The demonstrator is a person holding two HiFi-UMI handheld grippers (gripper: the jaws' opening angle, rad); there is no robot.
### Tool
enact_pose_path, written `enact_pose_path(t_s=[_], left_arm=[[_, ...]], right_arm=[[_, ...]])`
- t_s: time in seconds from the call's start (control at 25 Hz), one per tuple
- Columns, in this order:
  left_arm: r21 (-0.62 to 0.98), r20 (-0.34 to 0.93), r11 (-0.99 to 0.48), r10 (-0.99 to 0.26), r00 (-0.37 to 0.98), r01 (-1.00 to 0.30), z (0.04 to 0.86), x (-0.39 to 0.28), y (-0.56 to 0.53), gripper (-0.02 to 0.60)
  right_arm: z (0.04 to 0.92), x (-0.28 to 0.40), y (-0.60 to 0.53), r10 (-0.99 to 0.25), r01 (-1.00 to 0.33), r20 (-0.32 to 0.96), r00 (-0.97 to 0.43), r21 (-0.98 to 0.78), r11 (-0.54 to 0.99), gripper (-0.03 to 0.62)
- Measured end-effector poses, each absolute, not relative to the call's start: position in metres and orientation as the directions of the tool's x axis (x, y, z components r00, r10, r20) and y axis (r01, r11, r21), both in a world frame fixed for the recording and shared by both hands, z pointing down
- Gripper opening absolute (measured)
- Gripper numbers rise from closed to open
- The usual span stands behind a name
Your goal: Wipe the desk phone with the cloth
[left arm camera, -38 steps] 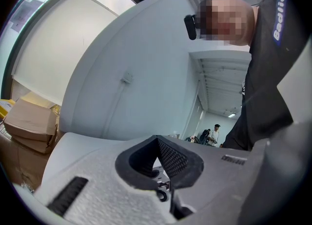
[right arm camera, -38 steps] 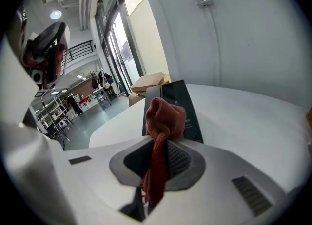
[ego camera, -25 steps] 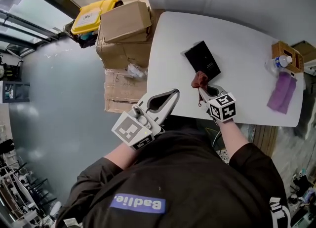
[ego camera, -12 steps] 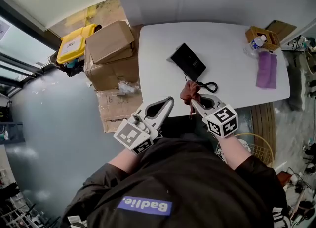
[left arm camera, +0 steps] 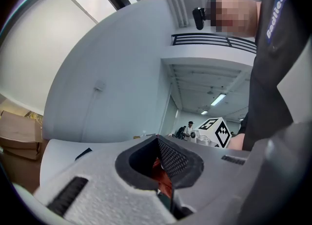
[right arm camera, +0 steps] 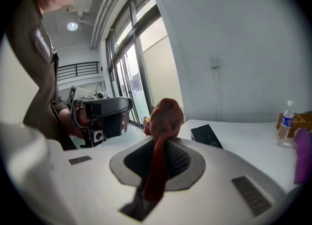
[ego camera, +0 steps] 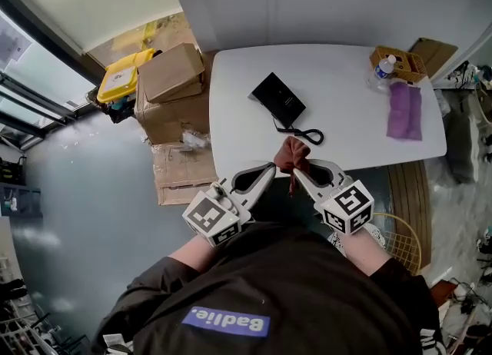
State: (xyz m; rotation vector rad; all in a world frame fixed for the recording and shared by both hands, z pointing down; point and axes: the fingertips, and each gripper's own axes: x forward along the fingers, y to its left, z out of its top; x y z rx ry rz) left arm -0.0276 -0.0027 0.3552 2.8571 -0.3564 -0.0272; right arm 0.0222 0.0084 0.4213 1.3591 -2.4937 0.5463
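The black desk phone (ego camera: 278,100) lies on the white table (ego camera: 346,77), its coiled cord (ego camera: 306,135) trailing toward me. My right gripper (ego camera: 296,170) hovers off the table's near edge, shut on a red-brown cloth (ego camera: 292,154) that bunches above its tips and hangs down behind them (right arm camera: 165,117). The phone (right arm camera: 206,135) sits beyond it. My left gripper (ego camera: 269,169) is shut, its tips almost against the cloth. A strip of cloth (left arm camera: 161,173) shows in the hollow between its jaws; whether it is pinched there is unclear.
A water bottle (ego camera: 383,69), a small wooden box (ego camera: 400,60) and a purple cloth (ego camera: 403,111) occupy the table's right end. Cardboard boxes (ego camera: 173,77) and a yellow bin (ego camera: 123,78) crowd the floor left of the table. A wire basket (ego camera: 403,242) stands at my right.
Both grippers have drawn back from the phone to the table's near edge and come together. The cloth stays in the right gripper. The left tips now sit next to the cloth.
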Motion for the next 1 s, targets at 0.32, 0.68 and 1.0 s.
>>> enact_pose_path(t_s=[0.32, 0.68, 1.0], left_arm=[[0.283, 0.078, -0.914, -0.28, 0.957, -0.29, 0.365, 0.011, 0.067, 0.005], [0.265, 0.076, -0.94, -0.2, 0.977, -0.213, 0.359, 0.024, 0.089, 0.005], [0.23, 0.052, -0.962, -0.138, 0.989, -0.146, 0.346, 0.019, 0.089, 0.005]], right_arm=[[0.402, 0.056, 0.074, -0.77, -0.814, 0.274, -0.576, -0.282, 0.508, 0.049], [0.367, 0.065, 0.098, -0.817, -0.841, 0.212, -0.535, -0.224, 0.493, 0.049], [0.357, 0.064, 0.103, -0.852, -0.874, 0.211, -0.48, -0.205, 0.441, 0.049]])
